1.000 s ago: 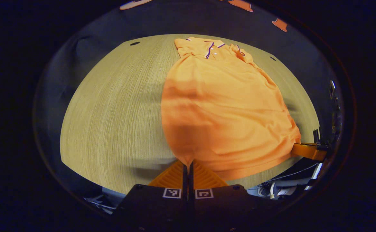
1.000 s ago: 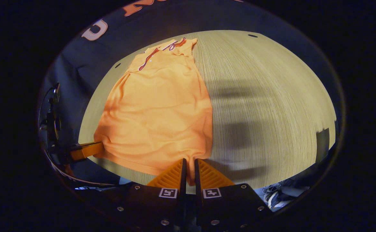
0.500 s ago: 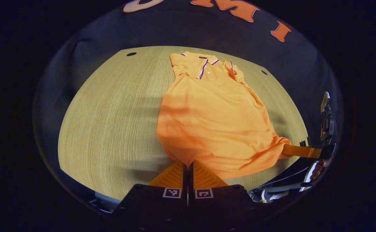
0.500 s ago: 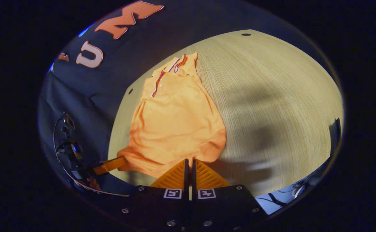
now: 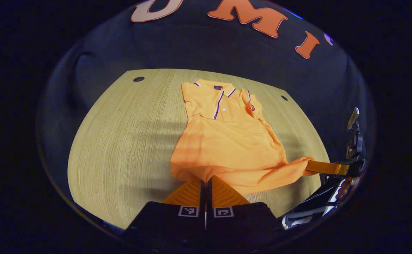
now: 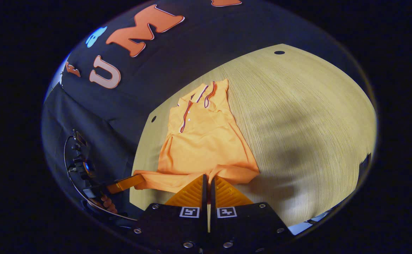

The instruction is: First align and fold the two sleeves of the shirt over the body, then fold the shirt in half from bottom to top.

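Observation:
An orange polo shirt [image 5: 227,141] [image 6: 200,144] lies on the wooden table [image 5: 121,141] [image 6: 304,116], collar at the far side, both sleeves folded over the body. My left gripper [image 5: 205,180] is shut on the shirt's bottom hem at one corner. My right gripper [image 6: 207,176] is shut on the hem at the other corner. Both corners are lifted and the hem curls over toward the collar. In the left gripper view the right gripper [image 5: 310,165] shows at the right, pinching the hem. In the right gripper view the left gripper [image 6: 139,178] shows at the left, held by a hand [image 6: 105,203].
Two small dark holes [image 5: 138,79] [image 5: 284,97] mark the table's far corners. The booth's black cloth wall [image 5: 209,53] rises just behind the table's far edge. Cables and gear [image 5: 311,211] sit below the near edge. Bare wood lies on both sides of the shirt.
Both grippers have risen and carried the bottom hem forward toward the collar. The visible shirt body has become shorter as the lower part folds over.

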Action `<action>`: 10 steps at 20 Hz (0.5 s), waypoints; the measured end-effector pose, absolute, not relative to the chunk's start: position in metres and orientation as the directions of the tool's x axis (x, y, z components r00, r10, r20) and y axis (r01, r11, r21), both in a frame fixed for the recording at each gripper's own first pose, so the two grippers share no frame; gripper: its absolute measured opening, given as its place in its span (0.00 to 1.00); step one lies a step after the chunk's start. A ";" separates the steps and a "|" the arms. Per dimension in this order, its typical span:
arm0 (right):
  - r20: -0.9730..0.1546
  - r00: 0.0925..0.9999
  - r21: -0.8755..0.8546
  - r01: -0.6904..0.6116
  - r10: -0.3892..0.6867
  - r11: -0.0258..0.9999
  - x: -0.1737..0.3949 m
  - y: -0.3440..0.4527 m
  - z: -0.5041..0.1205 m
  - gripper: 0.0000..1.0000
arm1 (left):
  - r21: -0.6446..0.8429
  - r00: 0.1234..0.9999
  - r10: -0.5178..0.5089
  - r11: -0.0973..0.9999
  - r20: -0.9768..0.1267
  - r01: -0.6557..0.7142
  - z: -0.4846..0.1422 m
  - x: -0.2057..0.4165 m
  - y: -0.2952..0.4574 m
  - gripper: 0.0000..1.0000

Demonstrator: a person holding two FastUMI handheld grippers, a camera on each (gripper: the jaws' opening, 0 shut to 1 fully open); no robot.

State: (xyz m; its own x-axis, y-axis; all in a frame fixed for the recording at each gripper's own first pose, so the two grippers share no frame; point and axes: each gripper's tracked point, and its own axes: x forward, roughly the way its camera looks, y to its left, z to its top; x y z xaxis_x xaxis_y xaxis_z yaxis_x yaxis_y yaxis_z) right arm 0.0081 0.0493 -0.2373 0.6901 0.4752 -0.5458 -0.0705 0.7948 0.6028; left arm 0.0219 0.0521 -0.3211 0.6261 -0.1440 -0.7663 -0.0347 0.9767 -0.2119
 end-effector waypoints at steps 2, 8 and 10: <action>-0.540 0.704 0.594 -0.069 0.461 0.802 0.021 0.046 -0.229 0.04 | -0.205 0.640 -0.145 0.979 -0.755 -0.020 -0.314 0.037 0.056 0.01; -0.512 0.731 0.580 -0.094 0.452 0.809 0.063 0.052 -0.195 0.04 | -0.210 0.672 -0.162 0.978 -0.722 0.011 -0.290 0.085 0.063 0.01; -0.506 0.738 0.572 -0.100 0.446 0.814 0.080 0.054 -0.184 0.04 | -0.219 0.678 -0.169 0.976 -0.715 0.012 -0.286 0.102 0.065 0.01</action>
State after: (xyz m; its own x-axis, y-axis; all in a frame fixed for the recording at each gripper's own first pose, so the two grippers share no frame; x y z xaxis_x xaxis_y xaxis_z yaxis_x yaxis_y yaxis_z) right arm 0.0795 0.0545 -0.1844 0.7384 0.4459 -0.5060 -0.0995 0.8141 0.5721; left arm 0.1015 0.0649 -0.2855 0.6783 -0.1690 -0.7151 0.0122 0.9757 -0.2190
